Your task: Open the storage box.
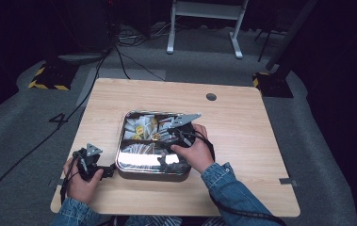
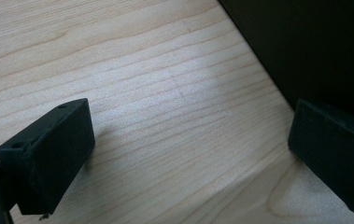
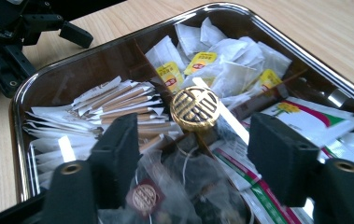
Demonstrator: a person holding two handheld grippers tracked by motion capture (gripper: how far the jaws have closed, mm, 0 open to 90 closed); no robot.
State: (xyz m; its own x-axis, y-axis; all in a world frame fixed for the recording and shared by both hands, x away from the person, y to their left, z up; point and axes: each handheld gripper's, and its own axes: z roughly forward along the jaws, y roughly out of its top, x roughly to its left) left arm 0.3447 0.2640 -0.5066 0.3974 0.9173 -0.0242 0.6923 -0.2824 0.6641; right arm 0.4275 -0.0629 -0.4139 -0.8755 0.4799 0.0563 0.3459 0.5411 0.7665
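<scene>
While both grippers' jaws gape empty, shiny square tin (image 1: 119, 157), teabag-stuffed, gold knob (image 3: 194, 108) central.

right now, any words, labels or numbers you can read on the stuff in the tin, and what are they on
None can be read as text.
Yellow tags on the tea bags: printing too blurred to read.
White sachet with a yellow flower and red-green stripe: no legible words.
Gold knob: a raised ornamental emblem, not readable as a word.
Small round seal on a clear bag near the right claw: too small to read.
</scene>
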